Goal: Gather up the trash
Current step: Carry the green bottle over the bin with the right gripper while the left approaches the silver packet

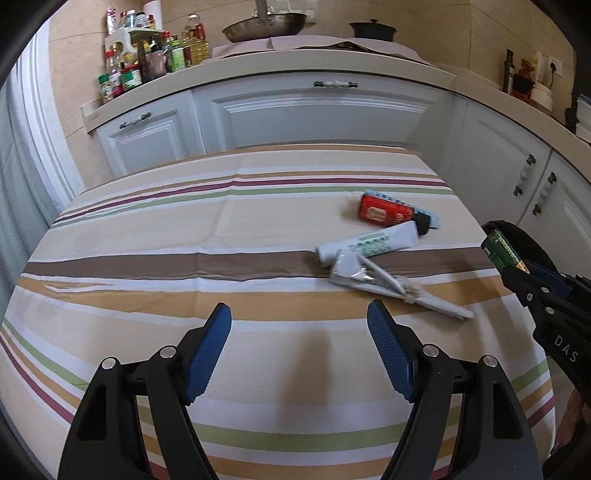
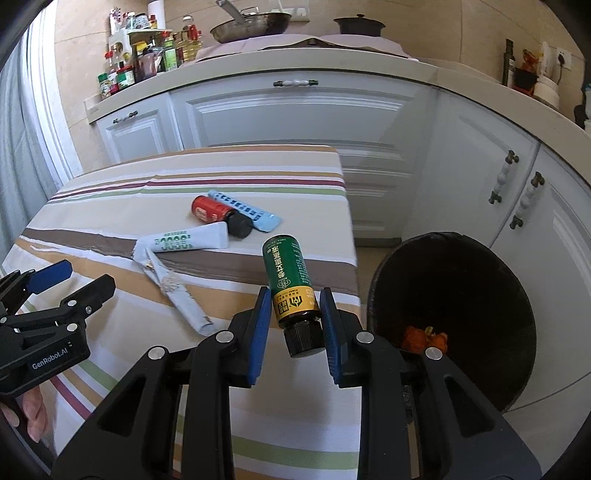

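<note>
My right gripper (image 2: pixel 293 299) is shut on a green and yellow bottle (image 2: pixel 290 280) with a black cap, held above the table's right edge, left of the black trash bin (image 2: pixel 476 258). The bottle also shows at the right of the left wrist view (image 1: pixel 504 251). My left gripper (image 1: pixel 299 317) is open and empty above the striped tablecloth (image 1: pixel 184 236). On the table lie a red bottle (image 1: pixel 384 212) with a black cap, a blue blister strip (image 2: pixel 245 210), a white tube (image 1: pixel 369 243) and a crumpled grey wrapper (image 1: pixel 388 282).
The bin stands on the floor right of the table and holds orange scraps (image 2: pixel 424 338). White cabinets (image 1: pixel 325 118) stand behind the table, with spice jars (image 1: pixel 147 62), a pan (image 1: pixel 264 26) and a black pot (image 1: pixel 373 29) on the counter.
</note>
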Action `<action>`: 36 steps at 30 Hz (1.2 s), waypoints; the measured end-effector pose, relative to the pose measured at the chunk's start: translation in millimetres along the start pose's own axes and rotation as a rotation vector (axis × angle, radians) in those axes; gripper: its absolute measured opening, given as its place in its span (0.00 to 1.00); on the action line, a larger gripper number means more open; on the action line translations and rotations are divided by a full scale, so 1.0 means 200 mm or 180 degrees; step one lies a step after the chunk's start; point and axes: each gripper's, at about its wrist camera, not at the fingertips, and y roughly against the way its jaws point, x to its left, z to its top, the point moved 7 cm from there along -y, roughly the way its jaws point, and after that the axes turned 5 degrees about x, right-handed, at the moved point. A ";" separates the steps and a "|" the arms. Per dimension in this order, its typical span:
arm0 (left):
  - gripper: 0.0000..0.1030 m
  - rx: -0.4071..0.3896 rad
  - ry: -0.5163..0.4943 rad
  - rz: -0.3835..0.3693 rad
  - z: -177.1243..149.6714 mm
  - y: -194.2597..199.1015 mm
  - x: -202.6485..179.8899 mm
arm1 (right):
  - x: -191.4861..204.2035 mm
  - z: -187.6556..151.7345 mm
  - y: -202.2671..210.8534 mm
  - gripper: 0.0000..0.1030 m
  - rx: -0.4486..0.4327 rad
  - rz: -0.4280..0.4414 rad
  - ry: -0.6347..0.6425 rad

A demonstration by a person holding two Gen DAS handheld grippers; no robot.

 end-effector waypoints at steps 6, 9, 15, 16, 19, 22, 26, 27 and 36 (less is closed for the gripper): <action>0.72 0.0006 -0.0069 -0.0018 0.01 -0.01 -0.09 | -0.08 -0.02 0.02 0.25 -0.0033 -0.0035 -0.0066; 0.72 0.0020 -0.0077 -0.0020 0.02 -0.01 -0.13 | -0.13 -0.02 0.03 0.25 -0.0053 -0.0042 -0.0100; 0.72 0.0050 -0.0125 -0.0020 0.04 -0.02 -0.23 | -0.25 -0.04 0.06 0.25 -0.0109 -0.0067 -0.0195; 0.72 0.0057 -0.0132 -0.0017 0.04 -0.02 -0.25 | -0.27 -0.05 0.07 0.25 -0.0114 -0.0073 -0.0213; 0.72 0.0075 -0.0153 0.0014 0.05 -0.04 -0.29 | -0.32 -0.06 0.07 0.25 -0.0123 -0.0095 -0.0260; 0.72 0.0110 -0.0158 0.0056 0.06 -0.07 -0.30 | -0.37 -0.07 0.08 0.25 -0.0133 -0.0128 -0.0297; 0.72 0.0195 -0.0161 0.0101 0.05 -0.11 -0.32 | -0.42 -0.08 0.07 0.25 -0.0145 -0.0205 -0.0310; 0.72 0.0213 -0.0158 0.0107 0.05 -0.12 -0.32 | -0.44 -0.08 0.07 0.25 -0.0148 -0.0237 -0.0306; 0.66 0.0335 -0.0053 -0.0060 0.01 -0.15 -0.29 | -0.45 -0.10 0.06 0.25 -0.0129 -0.0271 -0.0315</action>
